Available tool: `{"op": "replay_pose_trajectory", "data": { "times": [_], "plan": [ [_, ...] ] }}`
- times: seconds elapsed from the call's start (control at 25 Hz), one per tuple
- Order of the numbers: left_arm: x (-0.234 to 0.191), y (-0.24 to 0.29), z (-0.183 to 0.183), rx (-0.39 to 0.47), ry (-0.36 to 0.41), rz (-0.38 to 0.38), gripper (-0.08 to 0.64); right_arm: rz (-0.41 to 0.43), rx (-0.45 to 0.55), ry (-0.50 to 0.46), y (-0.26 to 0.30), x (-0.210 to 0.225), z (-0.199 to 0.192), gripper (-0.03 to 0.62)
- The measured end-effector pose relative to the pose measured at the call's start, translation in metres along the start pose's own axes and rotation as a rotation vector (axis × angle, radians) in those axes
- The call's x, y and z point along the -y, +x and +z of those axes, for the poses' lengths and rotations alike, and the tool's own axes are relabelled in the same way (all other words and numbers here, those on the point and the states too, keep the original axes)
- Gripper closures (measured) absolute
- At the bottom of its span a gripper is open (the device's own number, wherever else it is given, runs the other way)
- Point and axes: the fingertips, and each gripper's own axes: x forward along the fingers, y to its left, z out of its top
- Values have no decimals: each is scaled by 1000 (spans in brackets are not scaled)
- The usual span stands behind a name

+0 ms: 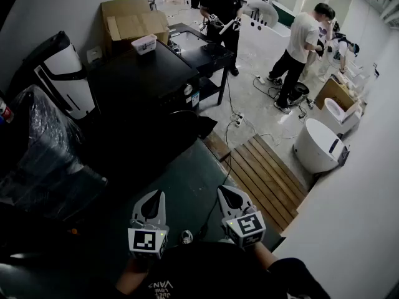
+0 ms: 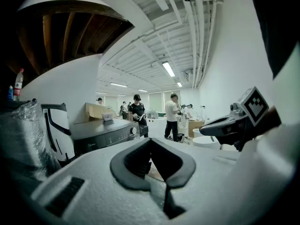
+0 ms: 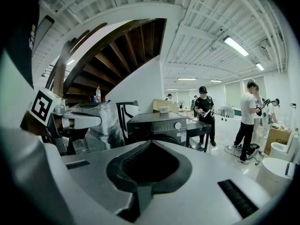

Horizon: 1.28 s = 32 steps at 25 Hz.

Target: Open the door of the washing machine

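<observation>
The black washing machine (image 1: 146,86) stands ahead of me, with a knob (image 1: 188,90) on its control panel and its dark front door (image 1: 187,132) closed. Both grippers hover low, well short of it, and both are shut on nothing. My left gripper (image 1: 153,196) is at the bottom left, my right gripper (image 1: 224,192) beside it. The left gripper view has its closed jaws (image 2: 150,142) aimed at the machine (image 2: 101,132), with the right gripper (image 2: 206,124) alongside. In the right gripper view, the closed jaws (image 3: 150,145) face the machine (image 3: 159,124).
A cardboard box (image 1: 131,20) and a small white tub (image 1: 144,43) rest on the machine. Left of it stand a white appliance (image 1: 62,80) and a plastic-wrapped bundle (image 1: 43,154). A black table (image 1: 202,48), a wooden pallet (image 1: 268,173), floor cables (image 1: 240,120) and people (image 1: 299,48) are on the right.
</observation>
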Motion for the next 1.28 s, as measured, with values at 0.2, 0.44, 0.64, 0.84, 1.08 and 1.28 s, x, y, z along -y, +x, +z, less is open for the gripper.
{"op": "replay_pose_trajectory", "data": {
  "times": [0.2,0.44,0.64,0.84,1.08,1.28],
  "plan": [
    [-14,3,-6,-25,-10,-17,542,-26,5,20,11,-3,2,591],
    [-14,17,-11,-48,-10,-91,537,-47,50,-21,21,5,13,477],
    [-11,46,-19,-95,-43,-120,397,-28,50,21,40,28,10,414],
    [-12,93,-7,-88,-55,-50,397,34,4,-20,71,68,16,403],
    [-8,151,7,-90,-65,62,397,148,-21,-68,105,120,25,403],
    [-3,179,7,-118,-85,172,397,247,-45,-105,128,160,30,403]
  ]
}}
